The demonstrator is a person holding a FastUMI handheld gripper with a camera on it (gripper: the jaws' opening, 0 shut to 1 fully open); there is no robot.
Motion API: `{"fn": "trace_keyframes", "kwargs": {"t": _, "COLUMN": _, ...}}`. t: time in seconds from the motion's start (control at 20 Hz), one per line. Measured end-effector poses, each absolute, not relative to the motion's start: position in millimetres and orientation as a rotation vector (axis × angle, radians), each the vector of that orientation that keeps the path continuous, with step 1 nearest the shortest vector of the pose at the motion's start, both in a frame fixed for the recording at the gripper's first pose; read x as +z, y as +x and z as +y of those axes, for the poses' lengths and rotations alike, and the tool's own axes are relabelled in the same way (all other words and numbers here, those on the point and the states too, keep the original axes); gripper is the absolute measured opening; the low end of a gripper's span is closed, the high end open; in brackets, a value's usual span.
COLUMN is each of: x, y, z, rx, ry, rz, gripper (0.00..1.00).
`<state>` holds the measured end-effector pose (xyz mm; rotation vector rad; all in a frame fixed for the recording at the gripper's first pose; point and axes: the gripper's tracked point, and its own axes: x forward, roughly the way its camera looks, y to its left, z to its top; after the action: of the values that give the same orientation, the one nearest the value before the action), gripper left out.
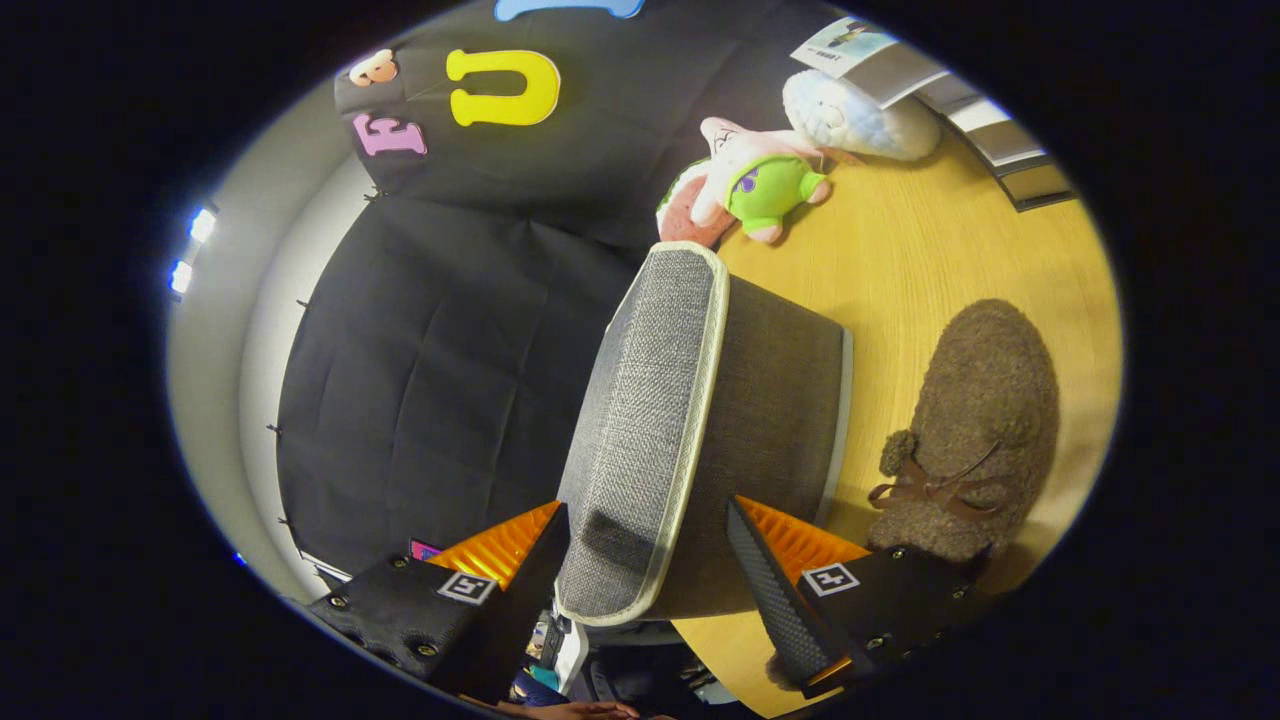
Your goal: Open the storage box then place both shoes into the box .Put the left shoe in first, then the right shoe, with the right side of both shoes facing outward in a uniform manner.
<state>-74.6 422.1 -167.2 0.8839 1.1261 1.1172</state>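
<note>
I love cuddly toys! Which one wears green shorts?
The pink starfish plush beyond the storage box, lying beside the white fluffy plush. The gripper straddles the box's lid.

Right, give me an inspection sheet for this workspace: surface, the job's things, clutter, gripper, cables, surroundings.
Surface: wooden table, light brown, bare where it shows.
Job's things: grey fabric storage box with its lid between the fingers, lid seen edge-on and apparently lifted; one brown fuzzy shoe with a bow and pompom on the table beside the box. Second shoe: nothing seen.
Clutter: pink and green plush toy and white fluffy plush beyond the box; booklets past them.
Gripper: gripper has one finger on each side of the lid; whether both press on it cannot be told.
Cables: nothing seen.
Surroundings: black cloth wall, white wall, small lights.
</note>
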Motion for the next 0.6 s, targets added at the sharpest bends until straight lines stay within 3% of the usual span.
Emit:
{"fn": "trace_keyframes", "kwargs": {"t": 0.1, "x": -163.0, "y": -78.4, "z": 427.7, "rx": 1.128, "ry": 0.936, "rz": 1.153, "gripper": 0.94}}
{"fn": "trace_keyframes", "kwargs": {"t": 0.15, "x": -162.4, "y": -78.9, "z": 430.0, "rx": 1.12, "ry": 0.951, "rz": 1.168, "gripper": 0.81}}
{"fn": "trace_keyframes", "kwargs": {"t": 0.25, "x": -156.2, "y": -78.5, "z": 426.4, "rx": 1.122, "ry": 0.979, "rz": 1.173, "gripper": 0.68}}
{"fn": "trace_keyframes", "kwargs": {"t": 0.3, "x": -153.5, "y": -81.3, "z": 427.0, "rx": 1.143, "ry": 0.977, "rz": 1.174, "gripper": 0.54}}
{"fn": "trace_keyframes", "kwargs": {"t": 0.35, "x": -153.0, "y": -76.8, "z": 428.1, "rx": 1.122, "ry": 0.999, "rz": 1.158, "gripper": 0.5}}
{"fn": "trace_keyframes", "kwargs": {"t": 0.45, "x": -139.5, "y": -67.0, "z": 423.0, "rx": 1.077, "ry": 1.073, "rz": 1.133, "gripper": 0.14}}
{"fn": "trace_keyframes", "kwargs": {"t": 0.55, "x": -136.1, "y": -67.1, "z": 426.7, "rx": 1.068, "ry": 1.054, "rz": 1.12, "gripper": 0.02}}
{"fn": "trace_keyframes", "kwargs": {"t": 0.6, "x": -135.2, "y": -68.4, "z": 429.3, "rx": 1.064, "ry": 1.035, "rz": 1.125, "gripper": 0.02}}
